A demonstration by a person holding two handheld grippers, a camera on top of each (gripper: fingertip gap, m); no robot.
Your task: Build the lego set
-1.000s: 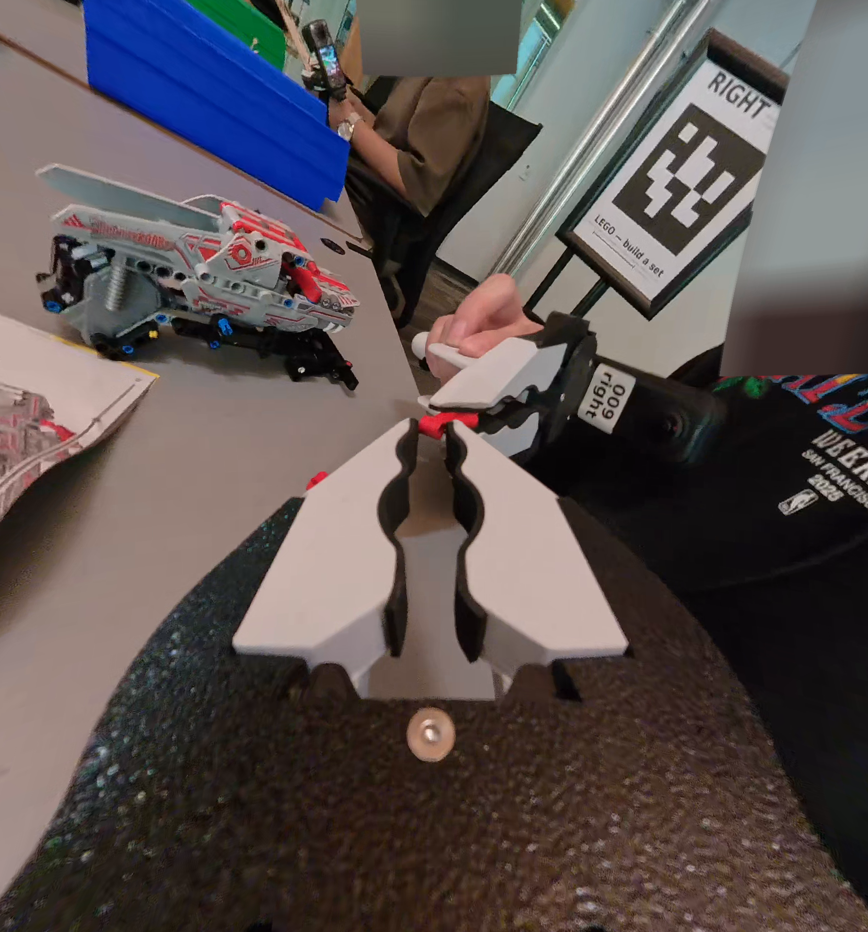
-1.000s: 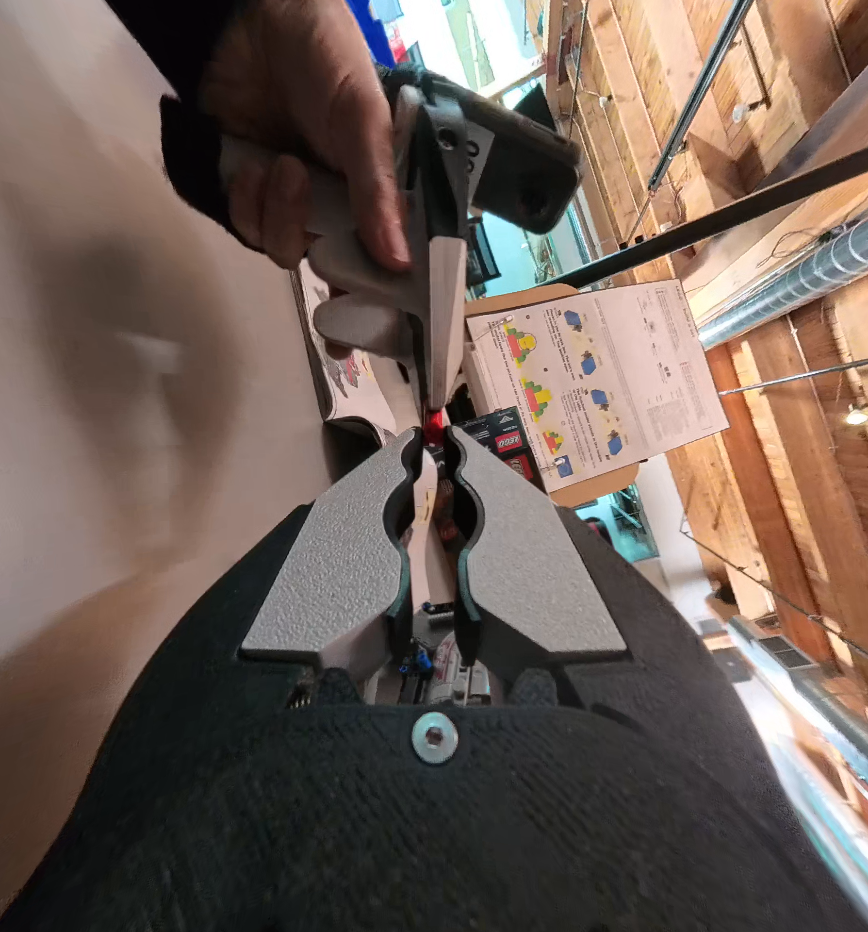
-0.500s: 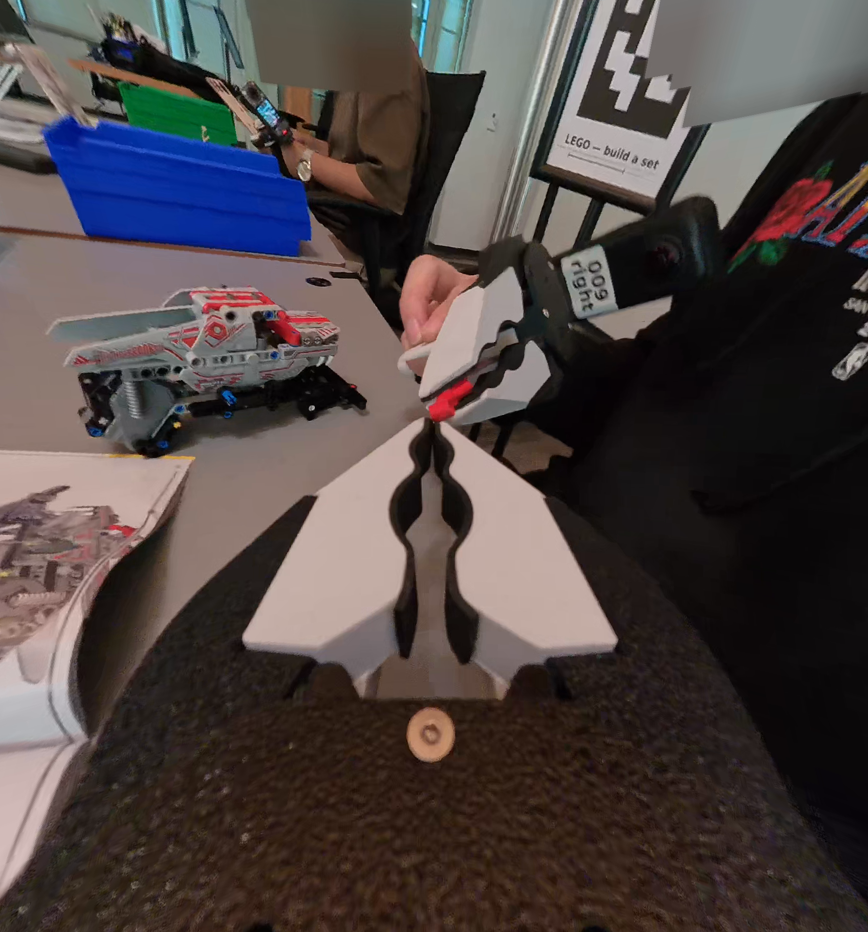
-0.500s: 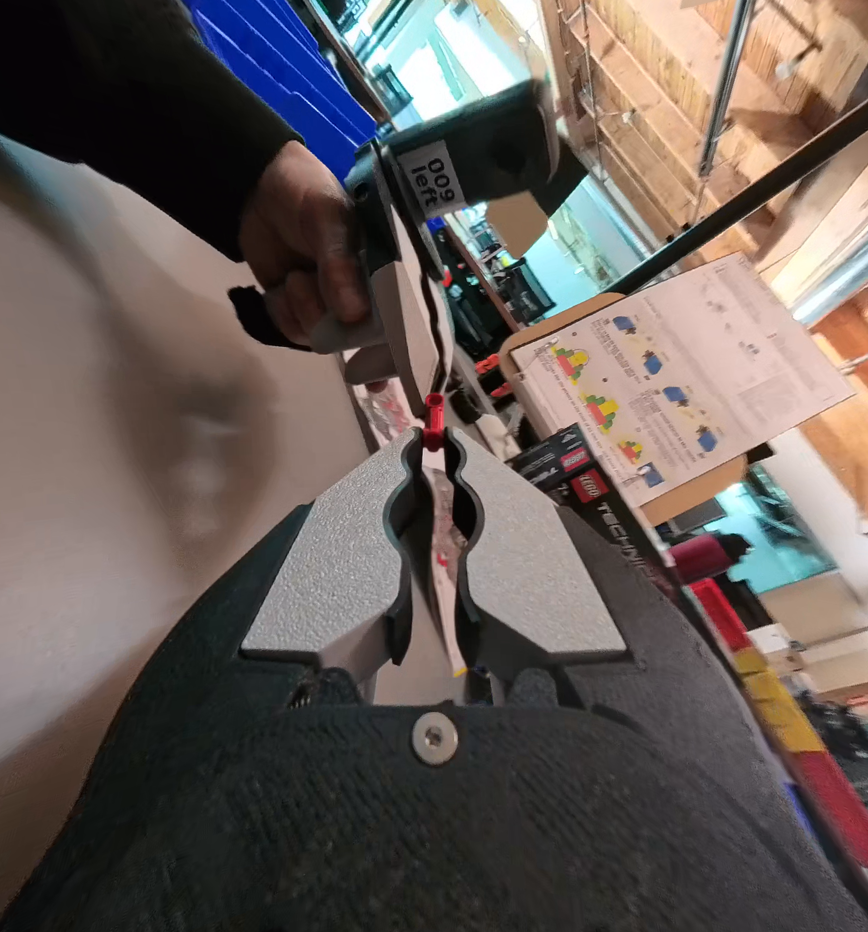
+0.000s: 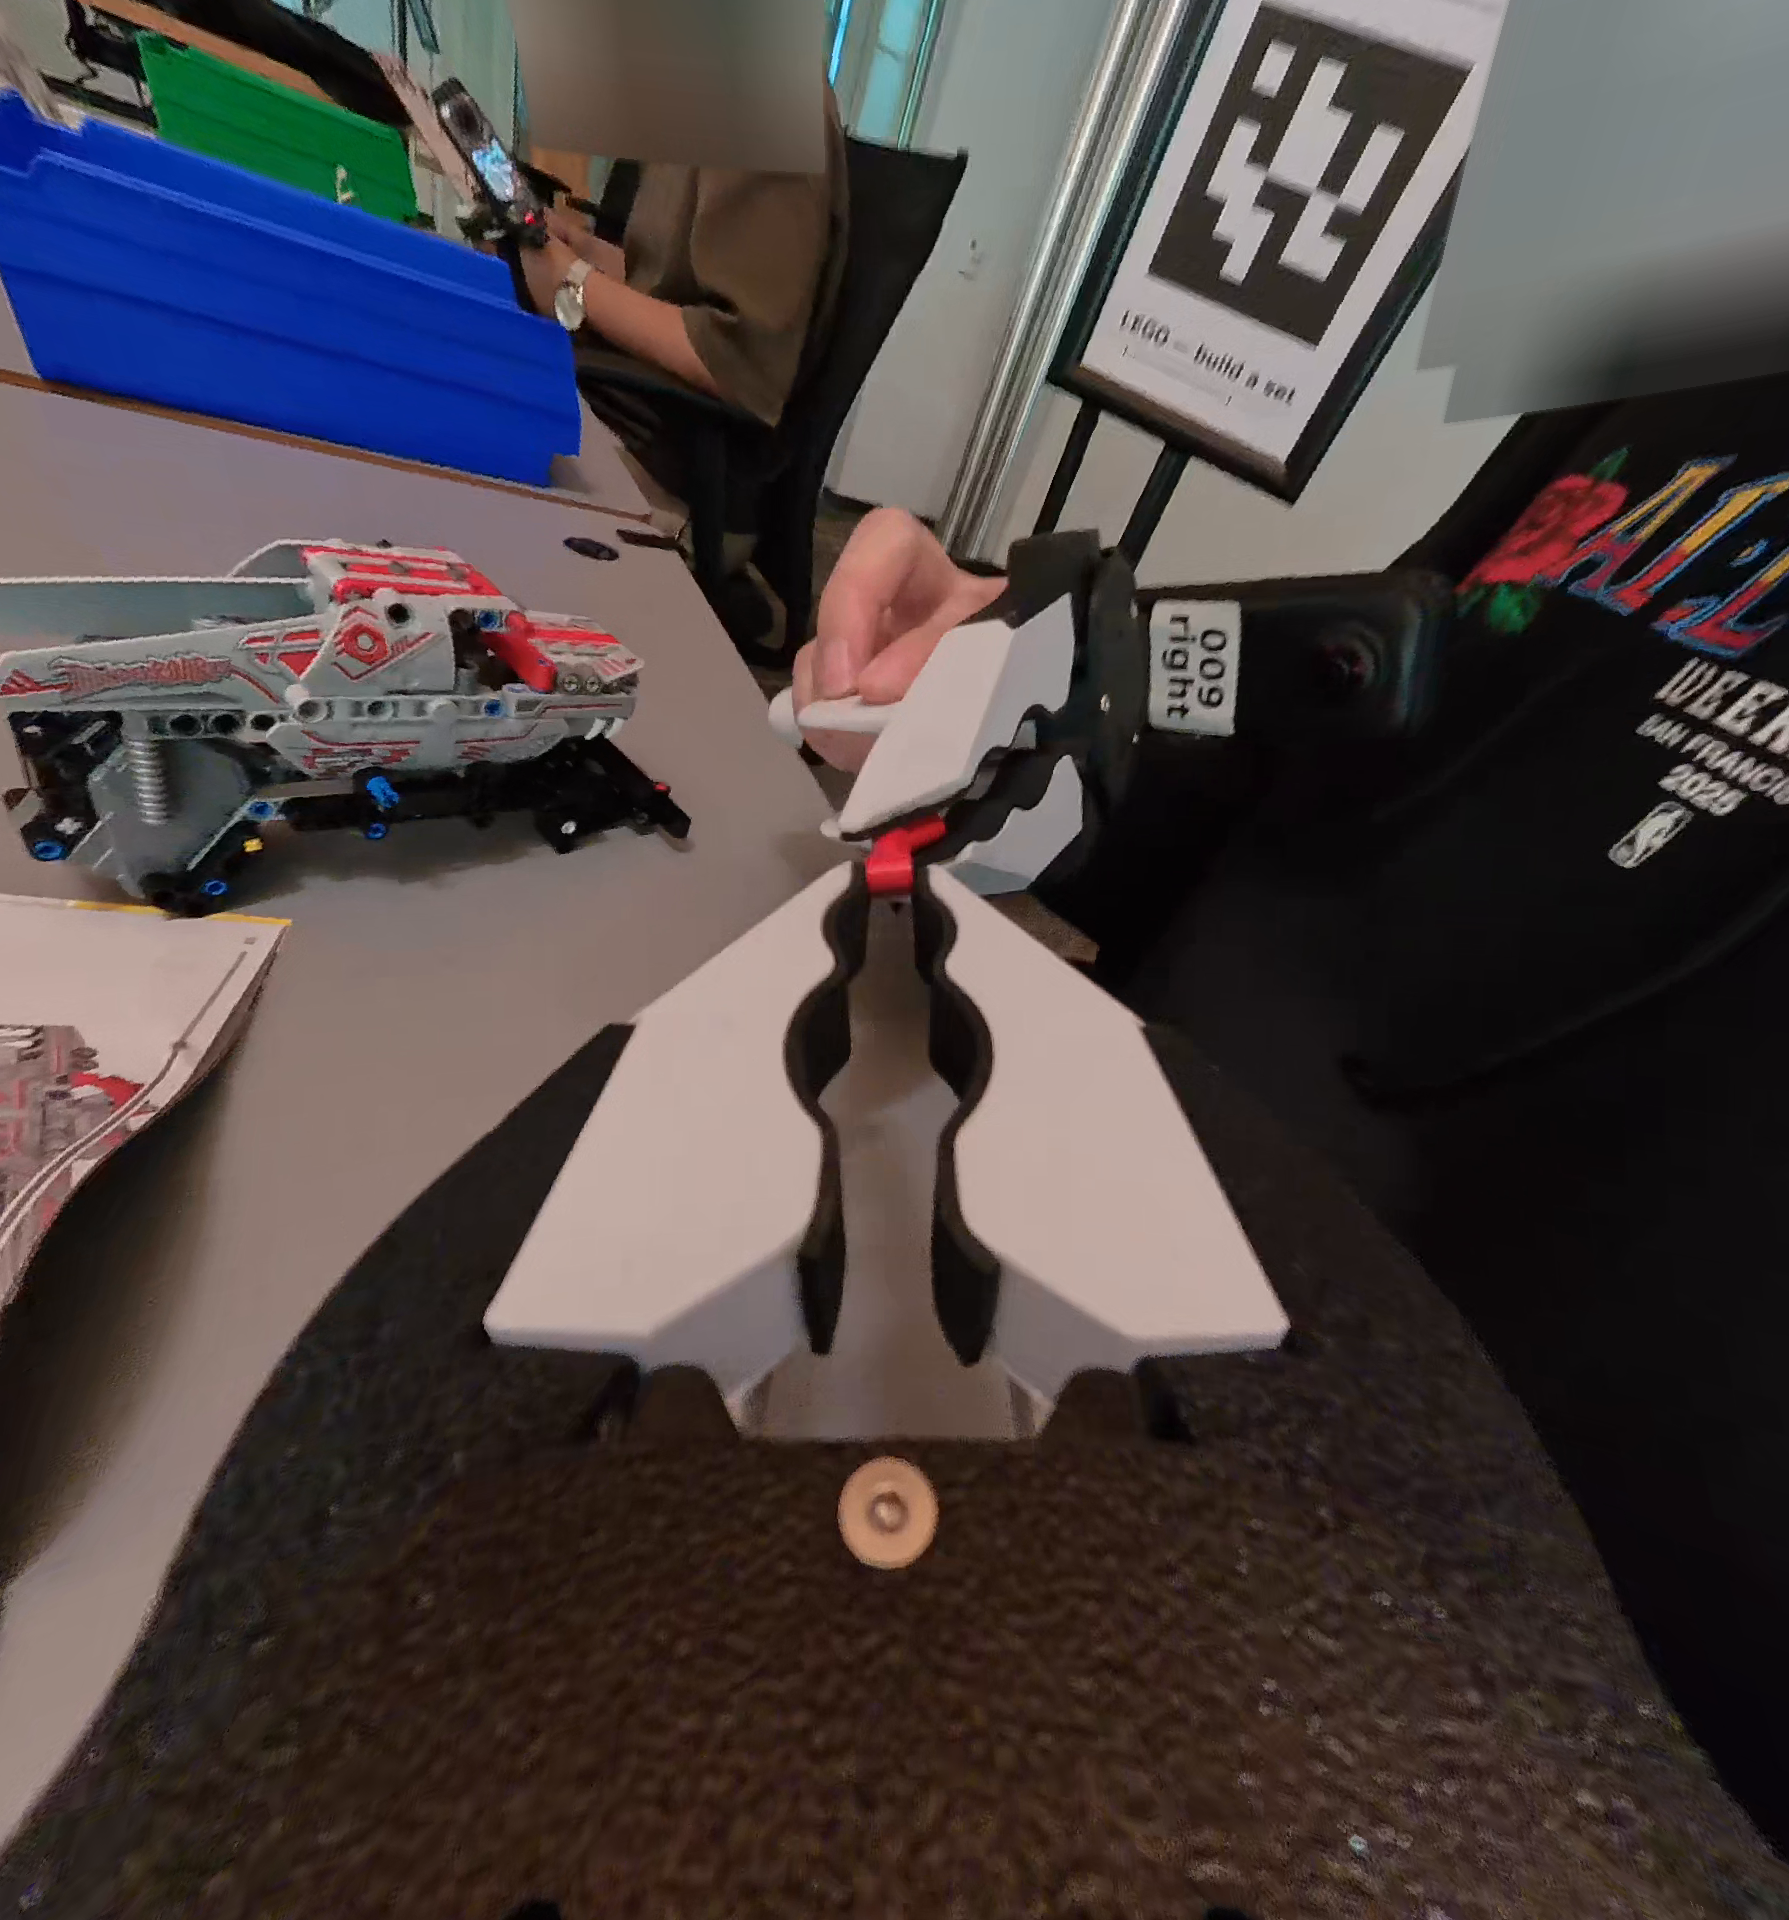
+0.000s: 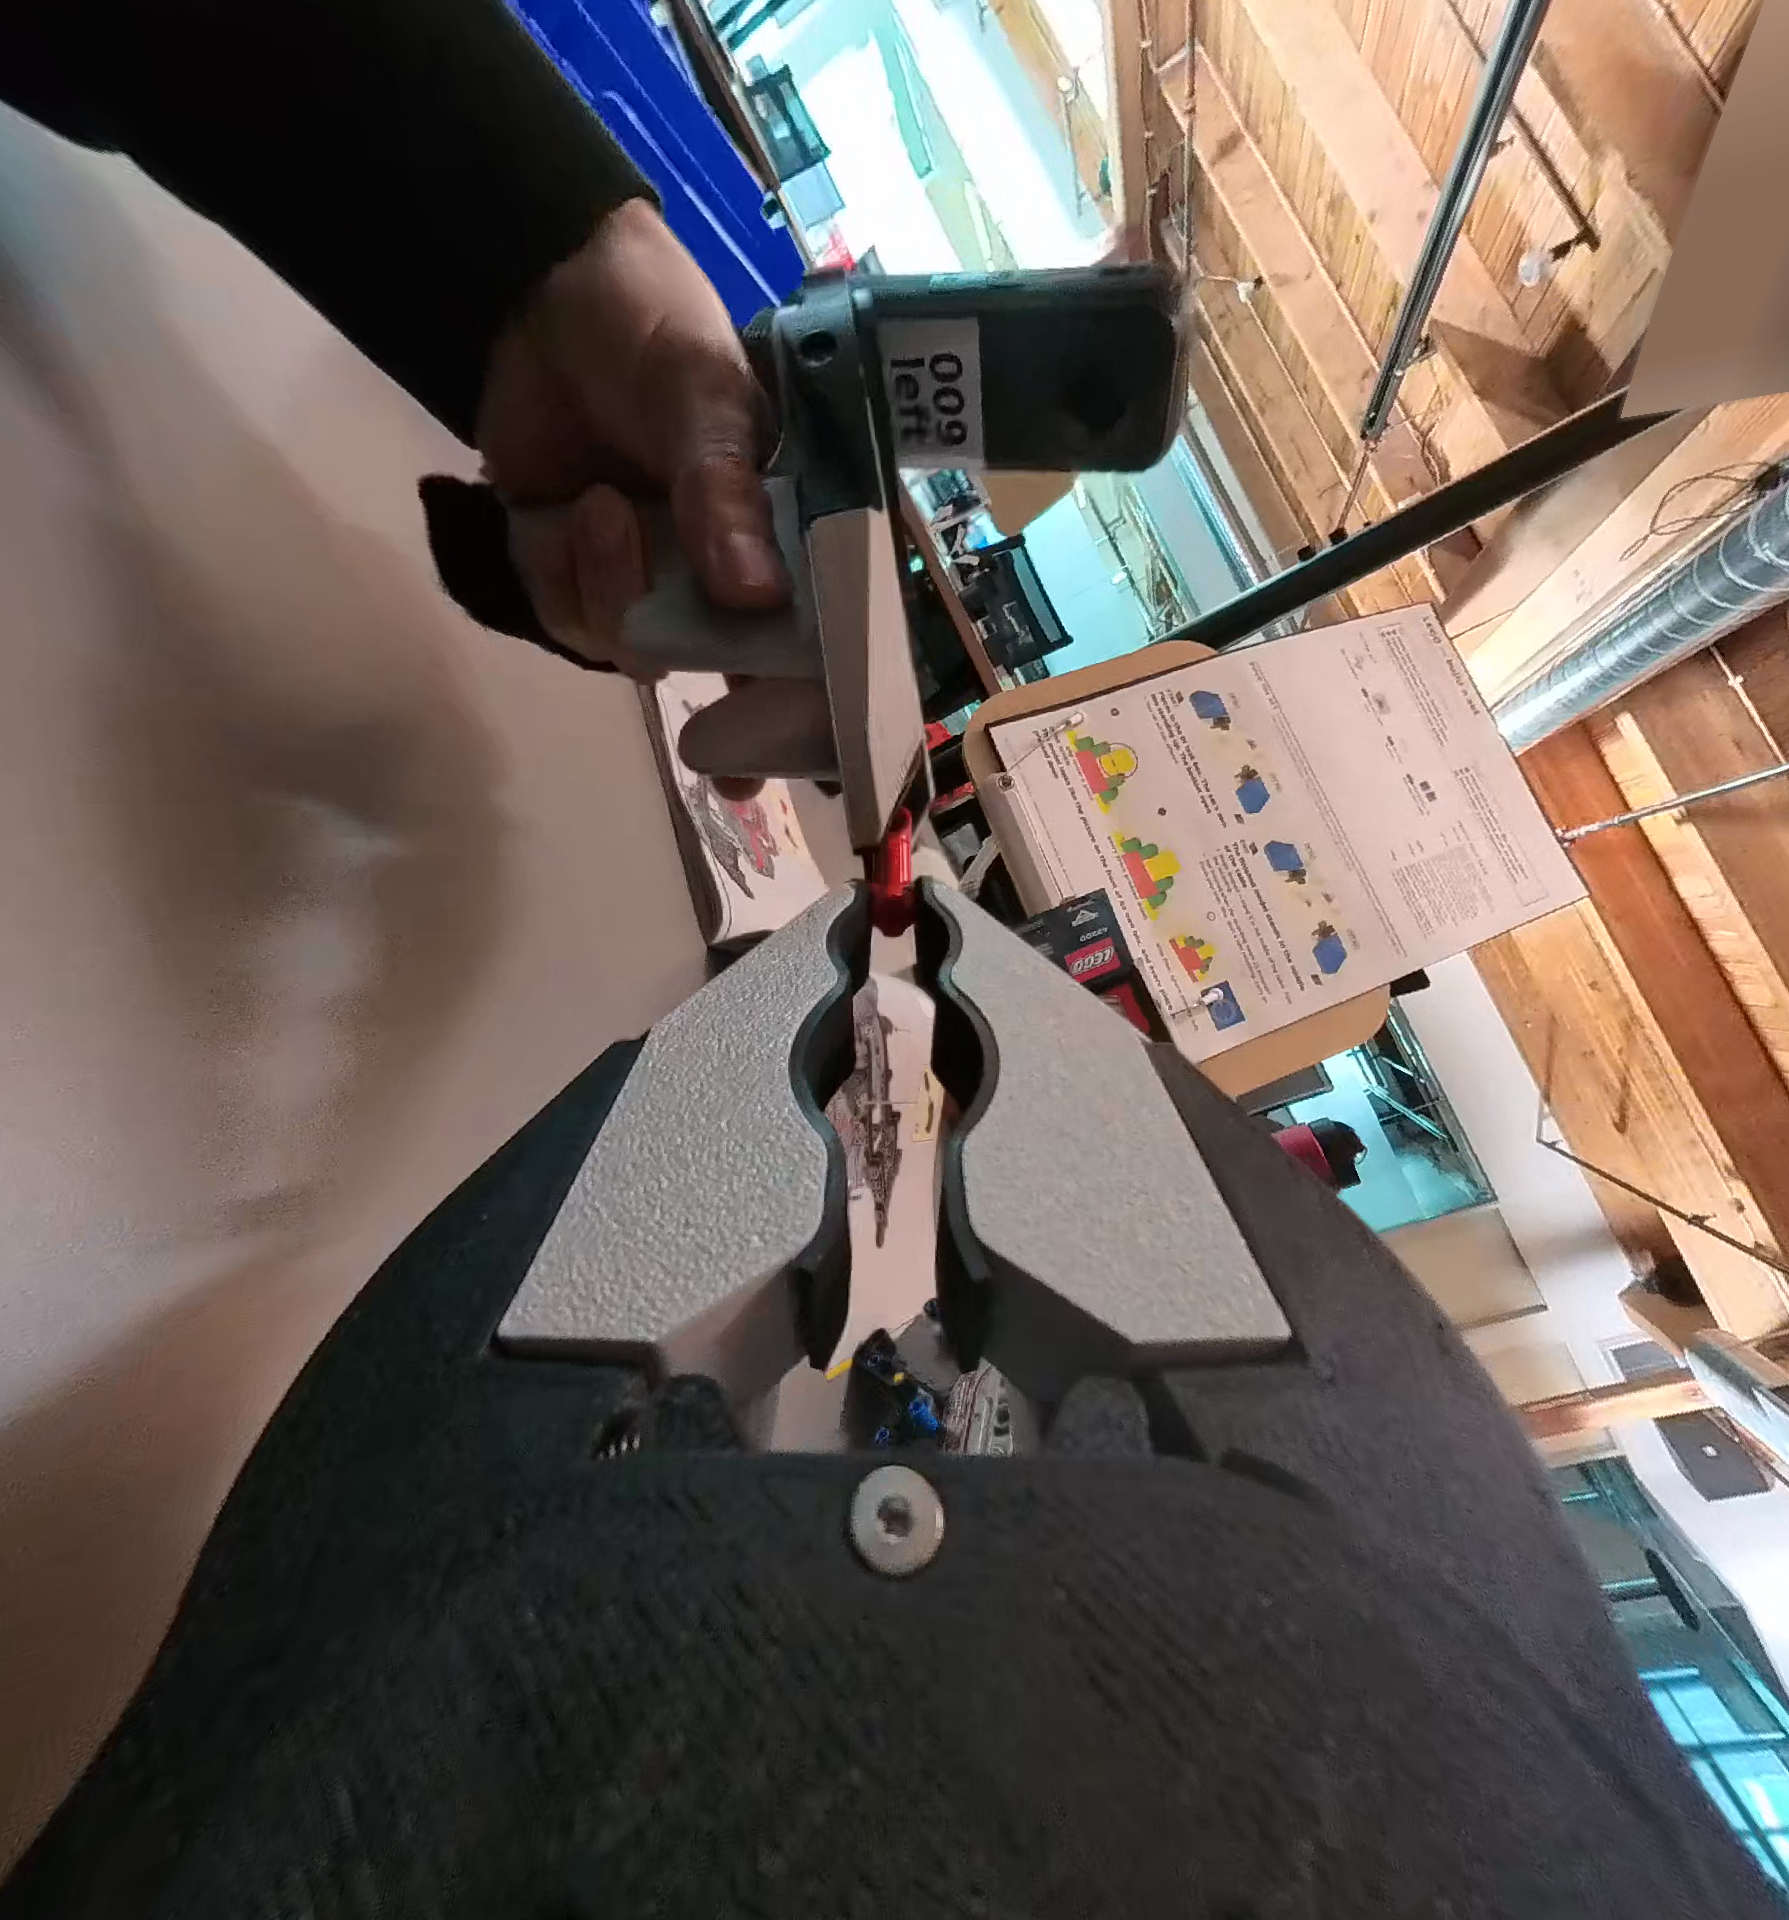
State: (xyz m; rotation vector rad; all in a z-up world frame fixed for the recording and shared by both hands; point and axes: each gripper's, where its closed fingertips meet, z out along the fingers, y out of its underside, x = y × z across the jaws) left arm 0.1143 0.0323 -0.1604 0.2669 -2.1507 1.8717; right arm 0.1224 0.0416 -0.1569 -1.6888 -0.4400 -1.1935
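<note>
L wrist view: my left claw (image 5: 888, 894) sits centre frame, tips nearly together, pinching one end of a small red lego piece (image 5: 892, 858). My right claw (image 5: 895, 821) comes in from the right-centre, clenched on the other end of the same piece, so both claws meet tip to tip above the desk (image 5: 433, 997) edge. A hand (image 5: 879, 634) grips the right tool's handle.

R wrist view: same red piece (image 6: 891, 868) at centre frame, between right claw tips (image 6: 888, 914) below and left claw (image 6: 895, 821) above; can't tell if it's one part or two joined.

Part-built lego vehicle (image 5: 298, 717), grey/red w/ black chassis, stands on the desk at mid left, well apart from the claws. Open instruction booklet (image 5: 48, 1049) lies lower left, near the vehicle. Blue bin (image 5: 256, 301) upper left at the desk's far side, green bin (image 5: 277, 135) behind it. Seated person (image 5: 703, 270) top centre. Framed sign on a stand (image 5: 1274, 218) upper right.
</note>
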